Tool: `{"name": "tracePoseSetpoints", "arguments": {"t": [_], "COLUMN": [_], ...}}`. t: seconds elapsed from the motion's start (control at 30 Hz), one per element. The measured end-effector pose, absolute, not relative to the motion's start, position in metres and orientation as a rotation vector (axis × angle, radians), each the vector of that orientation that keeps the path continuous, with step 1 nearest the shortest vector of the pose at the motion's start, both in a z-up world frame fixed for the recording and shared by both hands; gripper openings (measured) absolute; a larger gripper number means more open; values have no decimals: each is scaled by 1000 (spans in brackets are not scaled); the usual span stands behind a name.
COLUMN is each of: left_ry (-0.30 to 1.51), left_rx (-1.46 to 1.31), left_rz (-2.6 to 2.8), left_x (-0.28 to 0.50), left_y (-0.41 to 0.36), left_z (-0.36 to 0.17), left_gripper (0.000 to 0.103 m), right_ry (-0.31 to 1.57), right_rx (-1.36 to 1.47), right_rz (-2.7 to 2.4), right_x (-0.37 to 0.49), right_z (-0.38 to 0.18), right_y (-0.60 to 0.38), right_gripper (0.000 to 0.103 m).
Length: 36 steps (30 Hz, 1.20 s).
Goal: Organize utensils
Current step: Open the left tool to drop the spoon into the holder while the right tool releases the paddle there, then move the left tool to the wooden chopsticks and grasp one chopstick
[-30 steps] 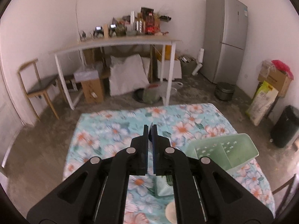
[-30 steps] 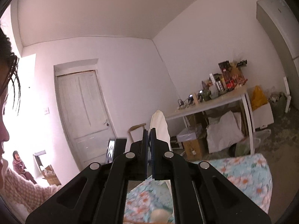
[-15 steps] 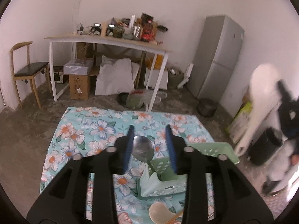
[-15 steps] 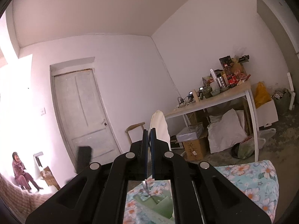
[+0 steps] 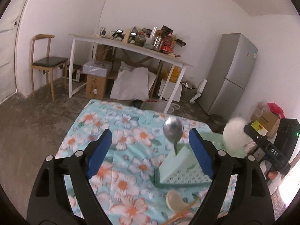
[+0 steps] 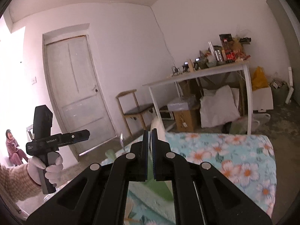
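Note:
A metal spoon (image 5: 173,130) stands upright, bowl up, in the mint green utensil holder (image 5: 182,166) on the floral tablecloth (image 5: 120,150). My left gripper (image 5: 150,150) is open and empty, its blue pads either side of the spoon and nearer the camera. My right gripper (image 6: 150,148) is shut on a white rice paddle (image 6: 158,129), held up above the holder (image 6: 159,186); the paddle's head also shows in the left wrist view (image 5: 235,136). The spoon shows thin and edge-on in the right wrist view (image 6: 122,140).
A white spoon (image 5: 175,200) and wooden chopsticks (image 5: 185,209) lie on the cloth in front of the holder. Beyond the table are a cluttered white desk (image 5: 131,46), a wooden chair (image 5: 46,63) and a fridge (image 5: 232,75).
My left gripper went from shut to wide open and drew back, leaving the metal spoon standing in the holder. My right gripper, still shut on the paddle, came down toward the holder.

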<state>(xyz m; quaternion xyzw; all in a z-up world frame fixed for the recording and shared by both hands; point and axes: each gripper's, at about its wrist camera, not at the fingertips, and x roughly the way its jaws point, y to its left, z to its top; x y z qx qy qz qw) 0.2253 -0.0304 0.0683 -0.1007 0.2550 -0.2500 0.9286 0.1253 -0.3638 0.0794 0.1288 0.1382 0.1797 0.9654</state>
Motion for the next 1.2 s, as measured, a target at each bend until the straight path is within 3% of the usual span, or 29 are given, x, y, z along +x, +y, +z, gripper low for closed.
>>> {"name": "tracePoseSetpoints", "arguments": {"t": [0.1,0.17,0.3,0.7,0.93,1.2], "left_ry": [540,548,537,498,538,632], "left_rx": [-216,-217,-203,-160,-182,-199], "left_rz": [-501,-492,-470,-396,-401,-425], "left_x": [214,203,179,116,88,79], "left_y": [-20,-12,5,54,71,70], "left_z": [61,59,61,78,60,27], "left_gripper": [82,83,84,90,90,90], "right_ry": [273,257,243,261,350,618], "right_rx": [283,300,317,183,153,165], "right_rz": [348,335,317,120,35,16], "right_x": [112,101,76,-7,-28,-33], "right_z": [85,90,103,115,91,23], "right_y": [-368,-369,-364,-293,-256,-239], "right_gripper": [12,24,30,95,97,97]}}
